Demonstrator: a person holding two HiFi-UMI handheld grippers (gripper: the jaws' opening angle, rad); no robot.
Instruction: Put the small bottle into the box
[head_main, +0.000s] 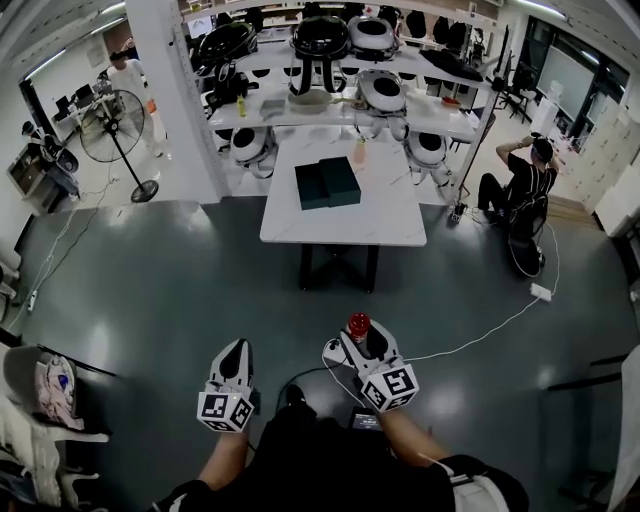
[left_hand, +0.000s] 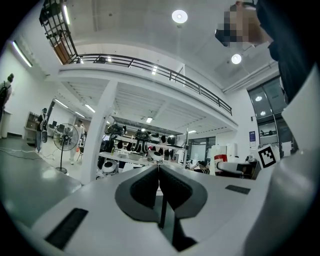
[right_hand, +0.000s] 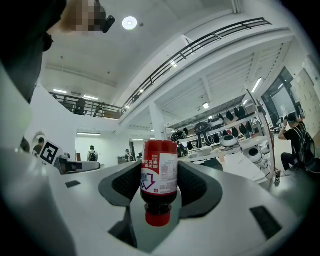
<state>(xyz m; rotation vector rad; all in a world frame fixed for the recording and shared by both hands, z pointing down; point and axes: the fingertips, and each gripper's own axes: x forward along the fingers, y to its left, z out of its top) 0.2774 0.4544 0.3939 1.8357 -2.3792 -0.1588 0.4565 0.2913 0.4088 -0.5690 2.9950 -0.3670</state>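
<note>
Right tool (head_main: 362, 340) grips small bottle (right_hand: 159, 176) — floor (head_main: 200, 290) stretches to the table (head_main: 345, 222).

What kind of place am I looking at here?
Probably a large indoor lab or workshop: open shelves stacked with gear, a standing fan, and a railed upper walkway overhead.
</note>
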